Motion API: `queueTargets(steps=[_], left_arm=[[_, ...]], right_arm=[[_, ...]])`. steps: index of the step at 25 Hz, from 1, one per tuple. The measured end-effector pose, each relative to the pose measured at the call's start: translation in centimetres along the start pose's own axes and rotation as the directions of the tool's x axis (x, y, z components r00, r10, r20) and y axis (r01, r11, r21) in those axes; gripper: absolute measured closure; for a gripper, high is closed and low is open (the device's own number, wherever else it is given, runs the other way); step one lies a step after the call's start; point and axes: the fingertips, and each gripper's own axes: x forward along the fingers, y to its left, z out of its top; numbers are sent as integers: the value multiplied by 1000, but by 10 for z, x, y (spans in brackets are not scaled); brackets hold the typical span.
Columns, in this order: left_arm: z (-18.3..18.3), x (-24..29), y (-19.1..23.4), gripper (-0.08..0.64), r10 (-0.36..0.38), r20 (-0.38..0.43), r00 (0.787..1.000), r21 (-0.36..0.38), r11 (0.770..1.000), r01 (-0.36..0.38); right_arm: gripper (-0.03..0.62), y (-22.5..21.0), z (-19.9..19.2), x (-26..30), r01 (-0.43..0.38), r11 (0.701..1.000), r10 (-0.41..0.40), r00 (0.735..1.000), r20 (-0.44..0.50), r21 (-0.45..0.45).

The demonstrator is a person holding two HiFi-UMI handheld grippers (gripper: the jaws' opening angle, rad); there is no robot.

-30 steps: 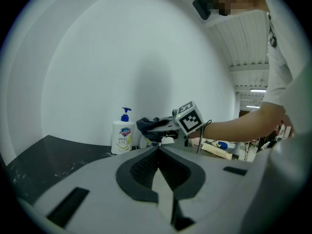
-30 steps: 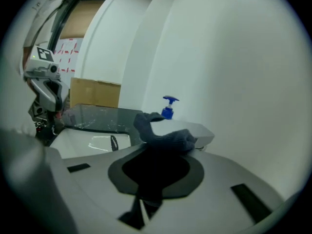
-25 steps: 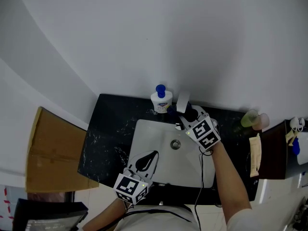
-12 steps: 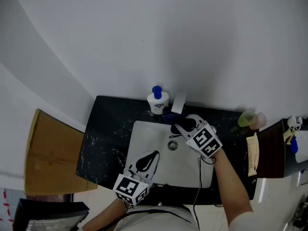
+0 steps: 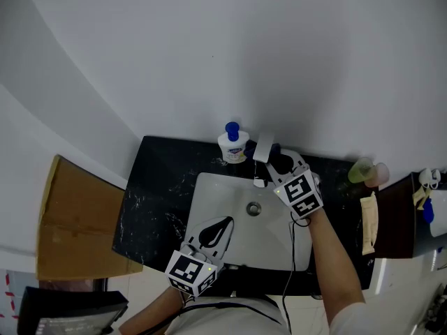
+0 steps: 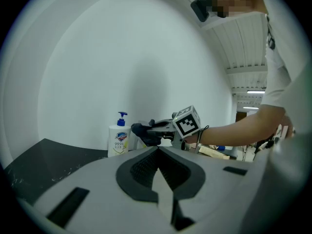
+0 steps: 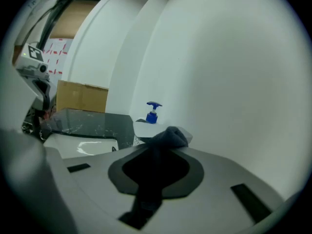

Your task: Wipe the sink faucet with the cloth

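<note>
The silver faucet (image 5: 262,147) stands at the back rim of the white sink (image 5: 216,194). My right gripper (image 5: 276,163) is shut on a dark cloth (image 5: 279,161) and presses it against the faucet's right side. In the right gripper view the cloth (image 7: 168,137) bulges out between the jaws, with the faucet (image 7: 141,128) just beyond it. My left gripper (image 5: 218,227) hangs over the sink's front left part, shut with nothing in it. From the left gripper view the cloth (image 6: 143,132) shows ahead, held by the right gripper (image 6: 155,128).
A soap bottle (image 5: 232,145) with a blue pump stands just left of the faucet on the black counter (image 5: 157,187). The drain (image 5: 253,209) lies mid-basin. A green cup (image 5: 362,171) and a pink one (image 5: 381,174) stand at the right. A cardboard box (image 5: 73,222) sits to the left.
The right gripper slid the cloth down toward the basin along the faucet, then back up to the faucet's upper part. The left gripper stayed put.
</note>
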Motion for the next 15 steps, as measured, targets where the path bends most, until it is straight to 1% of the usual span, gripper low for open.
queueTargets(steps=[1, 3, 9, 11, 14, 15], left_arm=[[0, -1, 2, 558, 2, -1, 1000, 0, 1000, -2], [-2, -3, 3, 558, 7, -5, 1000, -2, 1000, -7], [-5, -4, 1, 558, 2, -13, 1000, -5, 1000, -2], [-5, -4, 2, 558, 3, -14, 1000, -6, 1000, -3], [-5, -5, 1, 558, 3, -12, 1000, -5, 1000, -3], [-5, -5, 2, 558, 5, -13, 1000, -5, 1000, -5]], right_arm=[[540, 0, 1, -4, 12, 1000, -12, 1000, 5, -23], [540, 6, 2, -11, 6, 999, -6, 1000, 15, -49], [540, 39, 8, -23, -40, 997, 43, 998, 47, -62], [540, 37, 3, -19, -21, 999, 22, 999, 35, -41], [540, 12, -9, -6, 40, 999, -40, 999, 10, 19], [540, 4, -12, -2, 57, 998, -57, 998, -4, 23]])
